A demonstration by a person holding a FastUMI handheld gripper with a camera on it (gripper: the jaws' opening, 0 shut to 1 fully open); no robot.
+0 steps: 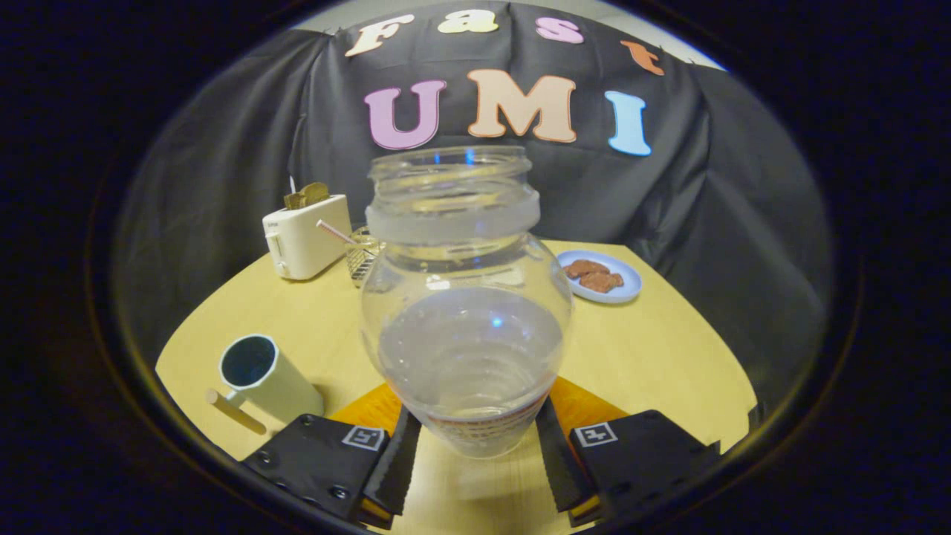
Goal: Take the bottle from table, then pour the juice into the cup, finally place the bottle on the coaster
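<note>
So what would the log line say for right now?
tongs: shut on bottle | bottle: upright, no cap, partly full | cup: beside bottle | coaster: under bottle

Glossy plastic bottle (466, 297) — (matt) wooden table (654, 349).

Gripper (475, 453) fingers clamp both sides of the uncapped clear bottle (464, 297), upright over the orange coaster (371, 407). Cup (267, 375) stands beside the left finger. Toaster (306, 234) and plate (602, 276) stand beyond.
</note>
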